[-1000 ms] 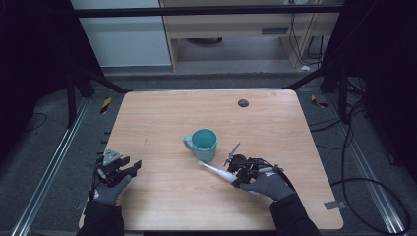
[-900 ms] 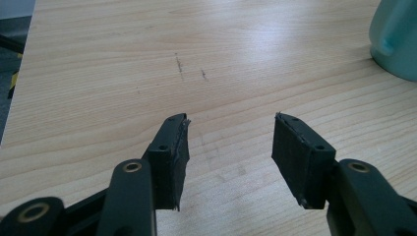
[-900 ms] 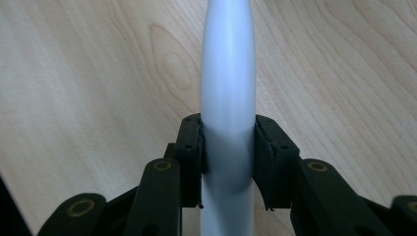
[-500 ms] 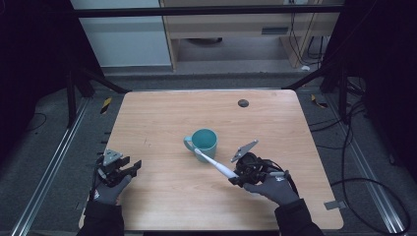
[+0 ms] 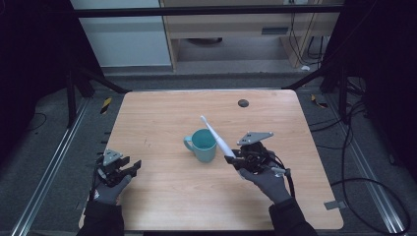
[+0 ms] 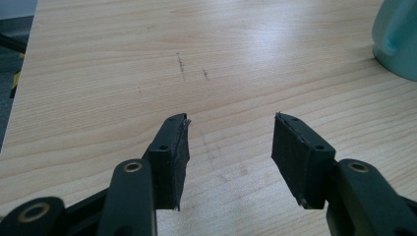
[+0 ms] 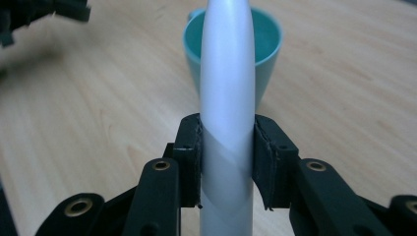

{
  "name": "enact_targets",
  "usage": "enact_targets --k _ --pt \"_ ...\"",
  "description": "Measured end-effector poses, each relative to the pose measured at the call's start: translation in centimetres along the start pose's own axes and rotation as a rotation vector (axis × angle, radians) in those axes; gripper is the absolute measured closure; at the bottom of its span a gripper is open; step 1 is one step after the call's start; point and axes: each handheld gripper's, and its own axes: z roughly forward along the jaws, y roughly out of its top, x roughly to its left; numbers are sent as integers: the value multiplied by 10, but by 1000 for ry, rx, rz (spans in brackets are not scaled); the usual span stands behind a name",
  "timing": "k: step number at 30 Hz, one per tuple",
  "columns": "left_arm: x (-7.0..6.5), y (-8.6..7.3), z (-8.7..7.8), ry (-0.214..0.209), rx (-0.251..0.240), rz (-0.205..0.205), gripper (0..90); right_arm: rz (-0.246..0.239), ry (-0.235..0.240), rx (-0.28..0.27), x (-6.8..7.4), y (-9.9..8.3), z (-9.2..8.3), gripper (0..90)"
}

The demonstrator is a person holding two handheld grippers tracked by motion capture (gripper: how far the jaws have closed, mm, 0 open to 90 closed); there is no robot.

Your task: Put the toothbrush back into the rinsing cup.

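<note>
Toothbrush, white and slim, is clamped at its thick handle end in the right gripper in the high view, and from the jaws it slants up and away, its far tip crossing above the rim of the teal mug that stands just beside that gripper, toward the table's middle. The gloved right hand holds the gripper above the wooden table, with the grey three-cornered plate on top. Well apart from it, on the far side of the mug, the left gripper sits low at the near table edge in the gloved left hand, its jaws spread with nothing between them. A small dark disc lies near the table's far edge, well beyond the right gripper. In the left gripper view the two black pads stand wide apart over bare wood, and a part of the mug shows ahead and off to one side of the jaws. In the right gripper view both pads press against the toothbrush handle, which rises straight up between them, and the mug stands just beyond the jaws, its open mouth directly behind the shaft.
</note>
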Motion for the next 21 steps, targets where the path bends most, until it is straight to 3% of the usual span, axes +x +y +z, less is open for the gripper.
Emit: enact_targets --k 8,21 --pt "0 0 0 0 -1 -1 475 94 -57 -129 -4 15 3 664" --pt "1 -1 1 -2 2 0 476 173 -115 -287 -3 34 13 664"
